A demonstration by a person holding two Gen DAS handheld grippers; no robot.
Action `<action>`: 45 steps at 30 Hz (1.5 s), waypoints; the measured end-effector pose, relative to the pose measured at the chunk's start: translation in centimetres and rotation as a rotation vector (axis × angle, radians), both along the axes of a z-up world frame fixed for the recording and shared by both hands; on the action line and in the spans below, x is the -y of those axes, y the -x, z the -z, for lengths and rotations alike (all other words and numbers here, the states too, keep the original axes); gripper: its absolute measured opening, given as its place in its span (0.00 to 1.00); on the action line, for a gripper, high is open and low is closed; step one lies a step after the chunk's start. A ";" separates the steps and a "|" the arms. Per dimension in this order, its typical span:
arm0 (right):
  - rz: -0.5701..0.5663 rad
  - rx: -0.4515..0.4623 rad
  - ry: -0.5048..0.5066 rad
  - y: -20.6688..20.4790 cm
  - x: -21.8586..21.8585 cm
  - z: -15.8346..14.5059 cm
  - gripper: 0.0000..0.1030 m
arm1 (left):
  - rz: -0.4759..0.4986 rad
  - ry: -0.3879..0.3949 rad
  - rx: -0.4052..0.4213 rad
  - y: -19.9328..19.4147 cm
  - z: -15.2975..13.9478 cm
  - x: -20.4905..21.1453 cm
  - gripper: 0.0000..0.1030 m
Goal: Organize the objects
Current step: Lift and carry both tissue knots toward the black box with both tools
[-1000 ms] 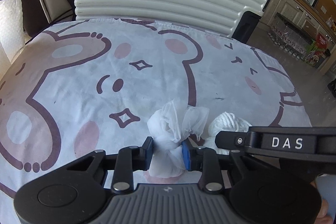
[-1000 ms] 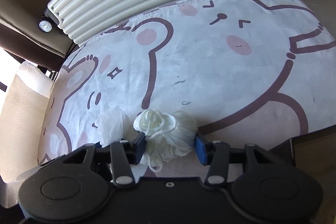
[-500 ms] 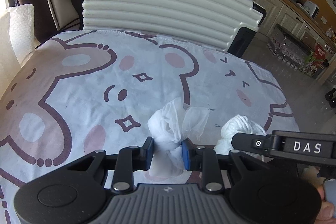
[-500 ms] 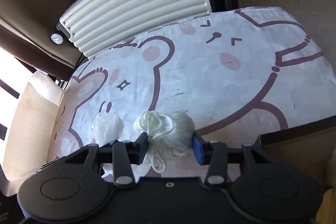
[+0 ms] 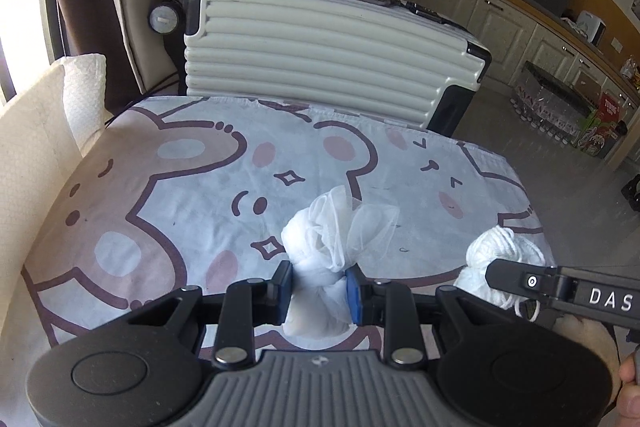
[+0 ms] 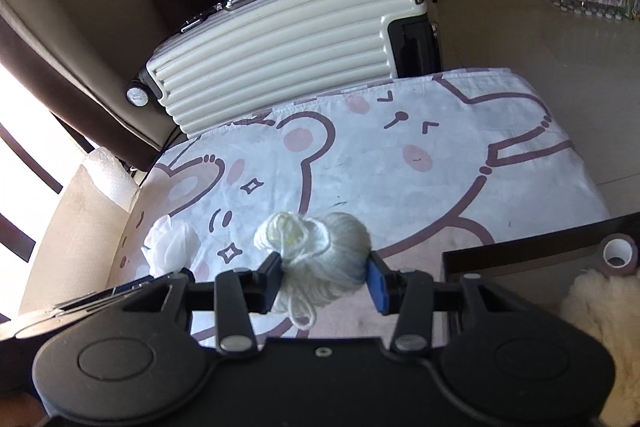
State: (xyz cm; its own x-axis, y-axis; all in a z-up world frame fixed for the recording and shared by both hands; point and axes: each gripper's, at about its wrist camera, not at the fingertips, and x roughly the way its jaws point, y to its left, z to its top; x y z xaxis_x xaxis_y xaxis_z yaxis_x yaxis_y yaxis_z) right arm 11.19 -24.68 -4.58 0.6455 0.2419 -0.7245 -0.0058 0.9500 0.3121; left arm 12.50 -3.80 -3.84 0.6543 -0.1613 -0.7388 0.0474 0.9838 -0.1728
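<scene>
I see L gripper (image 5: 318,291) clamped on white gauzy mesh bundle (image 5: 334,247), lifted above bear-print white-and-pink cloth (image 5: 192,203). R gripper (image 6: 322,279) pinching cream yarn ball (image 6: 320,259), loose loops hanging under it, also above cloth. Ribbed cream hard-shell suitcase (image 5: 320,55) past cloth's far edge. Tape roll (image 6: 618,253) off cloth's near right corner, beside fluffy cream item (image 6: 600,307).

Suitcase (image 5: 320,59) behind the table (image 5: 160,195); mesh bundle (image 5: 332,231) left of yarn (image 6: 320,259).
</scene>
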 end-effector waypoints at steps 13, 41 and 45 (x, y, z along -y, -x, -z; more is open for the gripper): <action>0.014 0.064 0.081 3.6 -0.1 -3.2 0.44 | 0.017 -0.055 0.062 3.7 -4.7 -0.4 0.29; 0.012 0.096 0.267 7.0 -2.0 -5.8 0.44 | 0.013 -0.114 0.061 6.7 -6.3 -1.7 0.29; 0.019 0.095 0.275 7.0 -2.0 -5.9 0.44 | 0.017 -0.113 0.061 6.9 -6.4 -1.6 0.29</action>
